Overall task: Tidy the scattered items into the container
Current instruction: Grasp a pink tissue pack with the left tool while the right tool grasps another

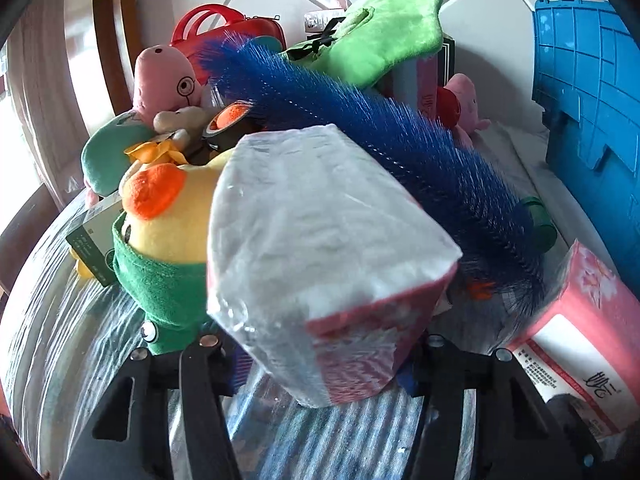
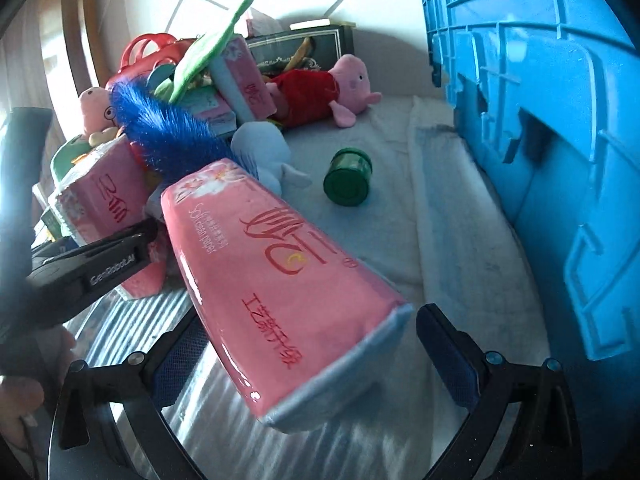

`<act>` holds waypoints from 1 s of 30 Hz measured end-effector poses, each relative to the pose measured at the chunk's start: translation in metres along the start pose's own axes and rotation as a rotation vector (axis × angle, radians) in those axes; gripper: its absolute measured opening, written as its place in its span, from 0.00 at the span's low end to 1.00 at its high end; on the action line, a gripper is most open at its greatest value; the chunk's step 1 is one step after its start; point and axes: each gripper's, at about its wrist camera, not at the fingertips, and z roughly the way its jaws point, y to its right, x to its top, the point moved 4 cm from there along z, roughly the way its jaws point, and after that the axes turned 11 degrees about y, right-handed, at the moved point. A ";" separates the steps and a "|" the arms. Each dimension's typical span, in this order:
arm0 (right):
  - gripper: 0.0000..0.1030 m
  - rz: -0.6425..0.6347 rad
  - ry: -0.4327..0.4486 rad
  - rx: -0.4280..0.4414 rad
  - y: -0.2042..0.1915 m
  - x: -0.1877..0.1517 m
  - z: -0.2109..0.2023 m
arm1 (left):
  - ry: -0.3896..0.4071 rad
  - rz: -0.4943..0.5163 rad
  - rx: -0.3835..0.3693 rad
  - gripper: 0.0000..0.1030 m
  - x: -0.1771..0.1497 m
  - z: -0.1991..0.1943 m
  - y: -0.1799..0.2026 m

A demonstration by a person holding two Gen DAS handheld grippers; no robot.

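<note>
My left gripper [image 1: 320,340] is shut on a white and pink tissue pack [image 1: 320,232], with both fingers pressed against its sides; in the right wrist view the same pack [image 2: 100,200] sits at the left with a black finger against it. My right gripper [image 2: 312,336] is open around a second pink tissue pack [image 2: 272,280]. That pack lies slanted between the fingers, with a gap at the right pad. The blue crate [image 2: 540,120] stands at the right, also in the left wrist view [image 1: 592,92].
A pile sits behind the packs: a blue feather duster [image 1: 360,120], a yellow plush [image 1: 168,220], a green star plush [image 1: 384,28] and a red case [image 1: 224,20]. A green jar [image 2: 348,178] and a pig plush [image 2: 320,88] lie on the white cloth [image 2: 440,200].
</note>
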 end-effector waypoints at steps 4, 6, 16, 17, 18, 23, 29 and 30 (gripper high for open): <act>0.72 -0.025 -0.022 -0.029 -0.013 -0.005 -0.002 | -0.017 -0.012 0.006 0.52 -0.006 -0.012 -0.011; 0.68 -0.008 -0.037 -0.032 -0.017 -0.005 -0.006 | -0.023 -0.021 0.001 0.52 -0.008 -0.022 -0.019; 0.62 0.006 0.045 -0.036 -0.061 0.041 -0.071 | 0.066 0.003 -0.008 0.52 0.042 -0.099 -0.062; 0.62 0.004 0.069 -0.039 -0.066 0.049 -0.081 | 0.082 0.003 -0.013 0.52 0.050 -0.107 -0.066; 0.61 0.003 0.093 -0.042 -0.071 0.057 -0.090 | 0.098 0.004 -0.018 0.52 0.058 -0.114 -0.071; 0.54 -0.005 0.223 -0.080 -0.095 0.095 -0.133 | 0.189 0.008 -0.049 0.52 0.089 -0.149 -0.092; 0.52 -0.017 0.262 -0.125 -0.116 0.110 -0.155 | 0.246 0.010 -0.099 0.52 0.109 -0.171 -0.110; 0.52 -0.017 0.272 -0.129 -0.119 0.110 -0.159 | 0.256 0.011 -0.106 0.52 0.110 -0.175 -0.112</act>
